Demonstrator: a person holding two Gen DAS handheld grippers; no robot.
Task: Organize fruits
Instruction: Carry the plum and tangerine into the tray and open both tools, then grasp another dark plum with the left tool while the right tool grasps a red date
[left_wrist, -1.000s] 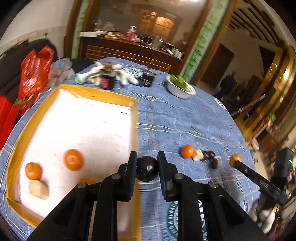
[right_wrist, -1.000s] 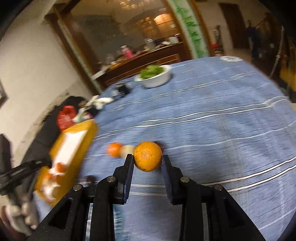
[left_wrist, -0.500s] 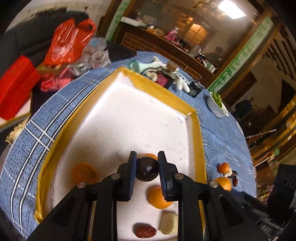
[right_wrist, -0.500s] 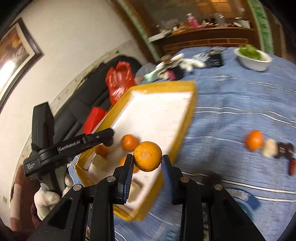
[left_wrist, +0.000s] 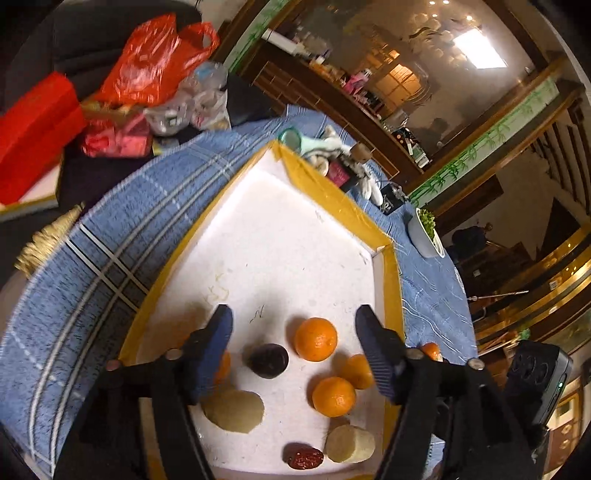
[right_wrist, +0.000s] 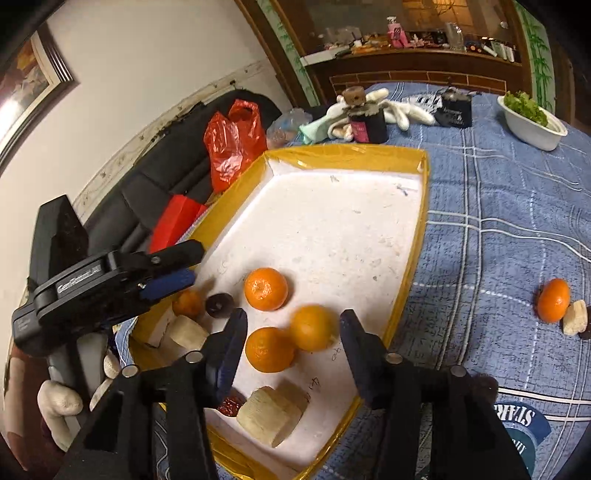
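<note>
A yellow-rimmed white tray (left_wrist: 334, 201) (right_wrist: 347, 153) lies on the blue checked cloth. My left gripper (left_wrist: 293, 317) hangs over its near end with jaws opening. The dark plum (left_wrist: 268, 360) (right_wrist: 219, 304) lies loose on the tray floor between its fingers, touched by neither. My right gripper (right_wrist: 293, 328) is also opening, and an orange (right_wrist: 312, 326) rests free on the tray between its fingers. Other oranges (right_wrist: 266, 288) (right_wrist: 269, 349), pale chunks (right_wrist: 271, 415) and a red date (left_wrist: 303, 458) lie around. The left gripper (right_wrist: 184, 266) also shows at the tray's left rim.
On the cloth to the right lie another orange (right_wrist: 553, 305) and a pale piece (right_wrist: 575, 317). At the back stand a white bowl of greens (right_wrist: 532, 125), a dark jar (right_wrist: 365, 122) and white gloves (right_wrist: 406, 109). A red bag (right_wrist: 232, 144) sits beyond the table's edge.
Both grippers swung from the cloth to above the tray. Each one's jaws spread, and the plum and the orange left them and now lie on the tray.
</note>
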